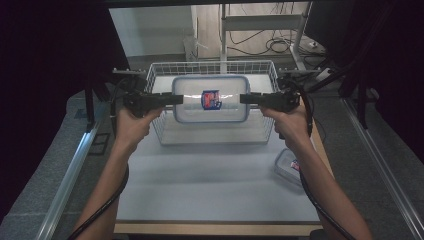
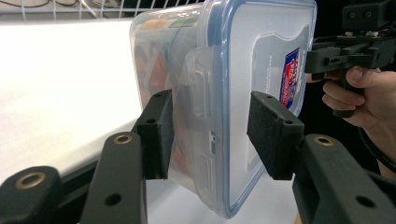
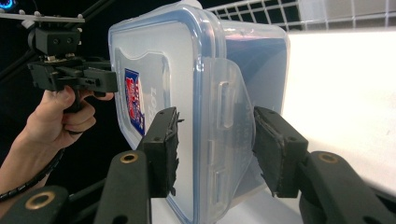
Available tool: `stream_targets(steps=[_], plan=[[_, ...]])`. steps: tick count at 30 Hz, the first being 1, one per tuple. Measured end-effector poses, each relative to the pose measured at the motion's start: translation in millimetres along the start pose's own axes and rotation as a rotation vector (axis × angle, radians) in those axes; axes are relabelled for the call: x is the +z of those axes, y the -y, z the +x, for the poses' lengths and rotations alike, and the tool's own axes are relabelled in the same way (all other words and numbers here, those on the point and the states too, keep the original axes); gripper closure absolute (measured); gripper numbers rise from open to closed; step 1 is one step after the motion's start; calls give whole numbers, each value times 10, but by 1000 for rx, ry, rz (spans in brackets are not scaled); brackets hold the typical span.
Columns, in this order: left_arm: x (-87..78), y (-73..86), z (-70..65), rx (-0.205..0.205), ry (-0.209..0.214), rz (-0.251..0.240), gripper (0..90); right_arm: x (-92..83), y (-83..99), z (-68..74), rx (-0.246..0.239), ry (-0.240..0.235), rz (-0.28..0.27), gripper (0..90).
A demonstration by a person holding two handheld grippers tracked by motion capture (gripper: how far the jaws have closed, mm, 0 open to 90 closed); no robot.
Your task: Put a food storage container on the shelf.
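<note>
A clear plastic box (image 1: 210, 107) with a blue-rimmed lid and a red-and-blue label hangs level above the white wire basket (image 1: 161, 131). My left gripper (image 1: 177, 99) is shut on its left end and my right gripper (image 1: 245, 98) on its right end, each held by a hand. In the left gripper view the pads (image 2: 156, 135) clamp the box (image 2: 219, 70) across its side latch, one on the body, one on the lid. In the right gripper view the pads (image 3: 275, 149) squeeze the box (image 3: 187, 79) the same way over the other latch. Orange contents show faintly through the wall.
A second, smaller lidded box (image 1: 287, 167) lies at the right edge of the white table (image 1: 210, 185). Metal rails (image 1: 65, 180) run along both sides. A frame with cables stands behind the basket.
</note>
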State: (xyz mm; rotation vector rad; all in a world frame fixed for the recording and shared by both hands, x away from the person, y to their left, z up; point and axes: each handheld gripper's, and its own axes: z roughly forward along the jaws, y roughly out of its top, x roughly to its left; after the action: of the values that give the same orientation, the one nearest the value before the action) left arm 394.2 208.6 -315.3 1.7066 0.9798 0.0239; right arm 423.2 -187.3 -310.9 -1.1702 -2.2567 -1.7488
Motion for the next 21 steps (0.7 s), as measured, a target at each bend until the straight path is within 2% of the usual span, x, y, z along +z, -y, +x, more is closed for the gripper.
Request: stream_targets(steps=[11,21], plan=[[76,-230,146,-16,-15,0,517,105,-222,-134,37,8,0,516],[182,-304,257,-49,-21,-2,516,194,-326,-275,64,24,-6,508]])
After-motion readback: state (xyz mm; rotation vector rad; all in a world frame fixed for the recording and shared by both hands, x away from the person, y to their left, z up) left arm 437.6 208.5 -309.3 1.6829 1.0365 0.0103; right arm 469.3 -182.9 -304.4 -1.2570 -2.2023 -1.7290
